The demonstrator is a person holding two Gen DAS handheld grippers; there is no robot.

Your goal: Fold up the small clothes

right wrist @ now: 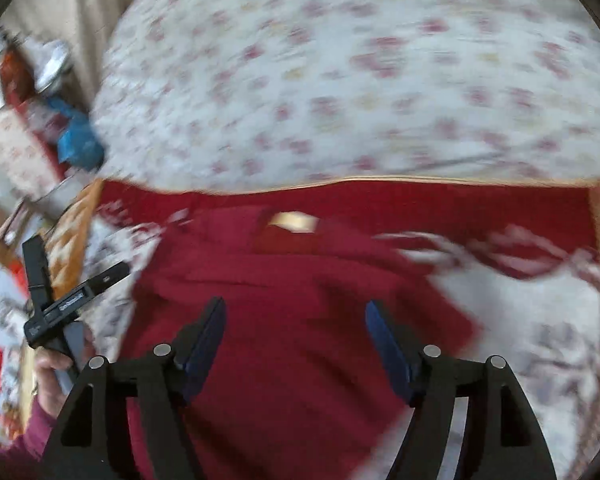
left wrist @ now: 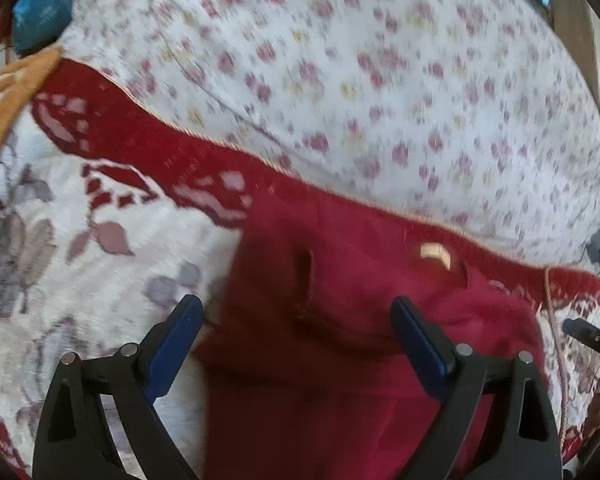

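Garment (left wrist: 340,320): dark red, small, soft knit; lies rumpled on the blanket (left wrist: 80,216), its upper edge against the blanket's red border; a pale label (left wrist: 434,252) shows at its neck, on the side away from both cameras

Label, right wrist view (right wrist: 294,221): same pale patch at the garment's (right wrist: 284,340) far edge

Blanket: white with grey-mauve leaves and a red patterned border; the garment rests on it; an orange-edged corner (left wrist: 16,92) lies well to the left of the garment

Sheet (left wrist: 360,80): white with small pink flowers; begins just beyond the garment, past the blanket's border

Left claw (left wrist: 298,312): jaws wide, blue pads (left wrist: 176,348) apart, nothing between them but the garment below; whether the tips touch the cloth cannot be told

Right claw (right wrist: 296,320): jaws wide, over the garment's middle, holding nothing; contact with the cloth cannot be told

Left claw in the right wrist view (right wrist: 76,276): left of the garment, black fingers spread

Blue bag (left wrist: 40,8): far from the garment, past the sheet's left corner

Both views blurred
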